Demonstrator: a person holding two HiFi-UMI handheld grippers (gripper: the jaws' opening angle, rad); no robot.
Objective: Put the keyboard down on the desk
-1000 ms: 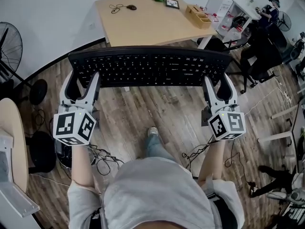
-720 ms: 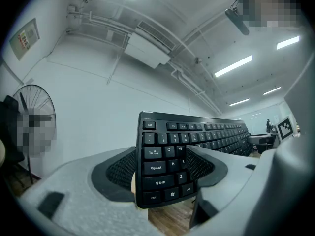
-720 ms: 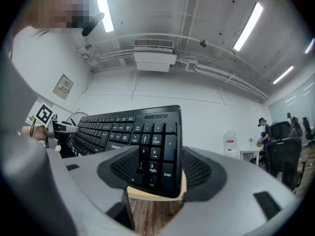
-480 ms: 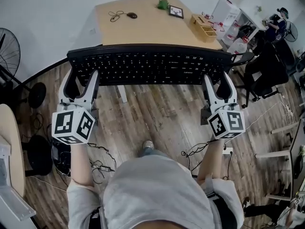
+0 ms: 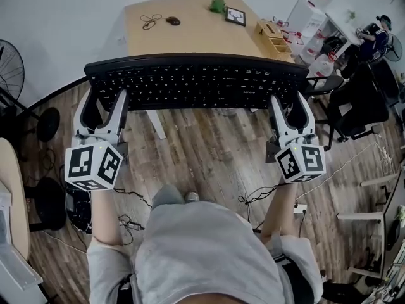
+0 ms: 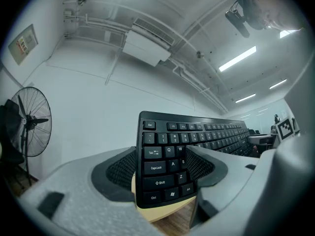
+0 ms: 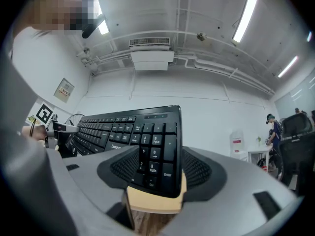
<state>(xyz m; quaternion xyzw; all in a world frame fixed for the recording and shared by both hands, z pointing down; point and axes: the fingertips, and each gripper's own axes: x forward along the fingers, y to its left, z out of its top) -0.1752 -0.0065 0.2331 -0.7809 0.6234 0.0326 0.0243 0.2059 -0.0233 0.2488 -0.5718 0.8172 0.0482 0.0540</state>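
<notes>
The keyboard (image 5: 196,84) had advanced to the tabletop's (image 5: 190,30) near edge, its ends pinched by the jaws of the left gripper (image 5: 103,101) and right gripper (image 5: 290,106), and needed carrying further over it, level, before lowering.

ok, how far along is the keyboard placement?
Done: keyboard gripped at both ends, left gripper and right gripper shut on it. In hand: held aloft by the near edge of the desk. Left: lower it onto the desk, open both grippers.
</notes>
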